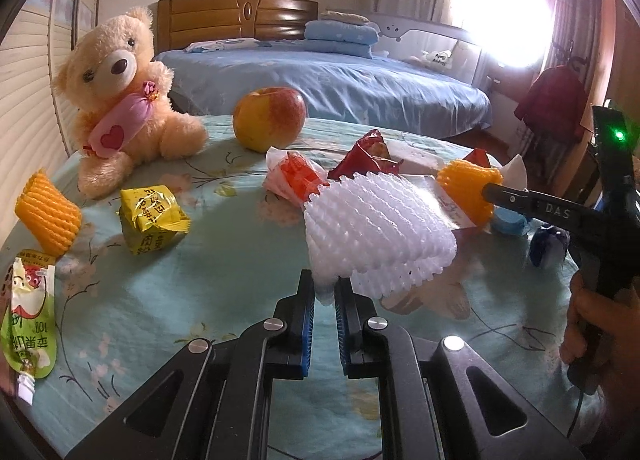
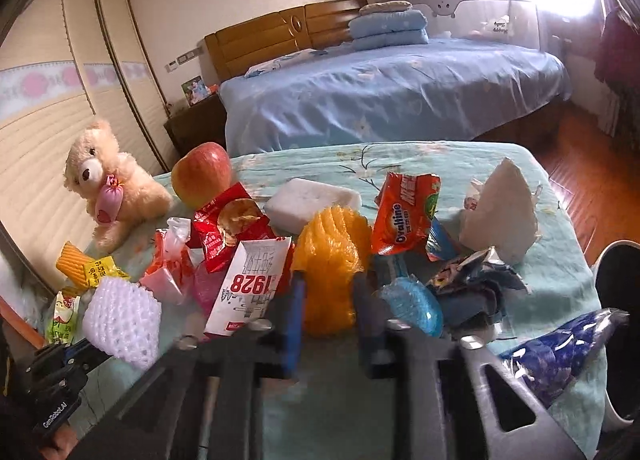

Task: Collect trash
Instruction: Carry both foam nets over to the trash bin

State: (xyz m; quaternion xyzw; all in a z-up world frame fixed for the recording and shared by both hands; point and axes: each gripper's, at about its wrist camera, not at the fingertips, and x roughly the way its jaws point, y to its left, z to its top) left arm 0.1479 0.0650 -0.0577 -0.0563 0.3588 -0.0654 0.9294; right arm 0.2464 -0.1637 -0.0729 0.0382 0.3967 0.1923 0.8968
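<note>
Covering the table (image 1: 224,284), a pale green floral cloth carries everything: a teddy bear (image 1: 120,100), an apple (image 1: 269,118), then the litter. Judging by the grips, gathering is under way, 2 pieces in hand at once. The white foam net (image 1: 376,232), biggest of the scraps, has its lower edge pinched between the narrow jaws of the left gripper (image 1: 325,292) near the table's middle. The orange foam net (image 2: 332,260) sits between the fingers of the right gripper (image 2: 329,300), which look closed against it, though motion blur leaves that unsure. Next, each probably needs lifting clear without dragging the milk carton (image 2: 248,288) or Ovaltine wrapper (image 2: 408,212) along. No bin shows.
</note>
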